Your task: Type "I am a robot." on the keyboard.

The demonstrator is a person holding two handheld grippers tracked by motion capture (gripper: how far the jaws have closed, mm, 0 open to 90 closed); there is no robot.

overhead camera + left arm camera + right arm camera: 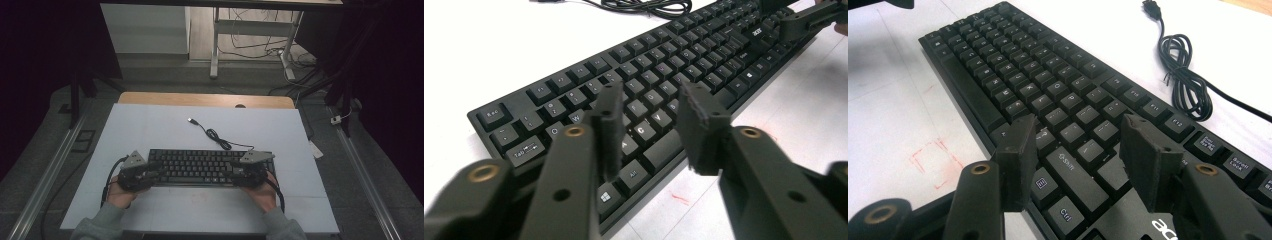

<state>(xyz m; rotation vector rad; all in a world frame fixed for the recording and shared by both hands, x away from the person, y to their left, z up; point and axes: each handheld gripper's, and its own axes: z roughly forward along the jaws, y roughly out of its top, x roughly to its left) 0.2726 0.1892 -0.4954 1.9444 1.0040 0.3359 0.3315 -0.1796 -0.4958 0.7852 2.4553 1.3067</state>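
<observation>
A: The left gripper [649, 125] hangs over the near left corner of the keyboard [200, 167], jaws parted with nothing pinched between them; through the gap I see the letter keys and the long space bar [664, 150] just beyond the tips

B: And the right gripper [1075, 150]?

A: Same on the other side: jaws apart, gripping nothing, poised above the near right end of the keyboard. Below its tips sit the Shift key [1070, 172] and the Ctrl key [1063, 215], and close by its right jaw I read part of a white logo on the keyboard's black frame

B: Do the pads touch the keys?

A: I cannot tell; from above, each gripper overlaps an end of the keyboard, with a hand behind it and grey sleeves coming in from the near edge

B: Where does the keyboard lie?

A: Flat between the two grippers, its long side running from one to the other, on the white table top [150, 130]. Beyond the right gripper, past the function row, its black cable [1188, 85] lies in a loose bundle on the white surface, and farther out the plug [192, 120] rests free, well apart from both grippers

B: Anything nearer the left one?

A: A faint red mark [680, 200] on the table just beside the keyboard's front edge, under the left gripper's right jaw. Near the right gripper's left jaw there is a red outline [935, 162] on the table, clear of the keyboard
</observation>
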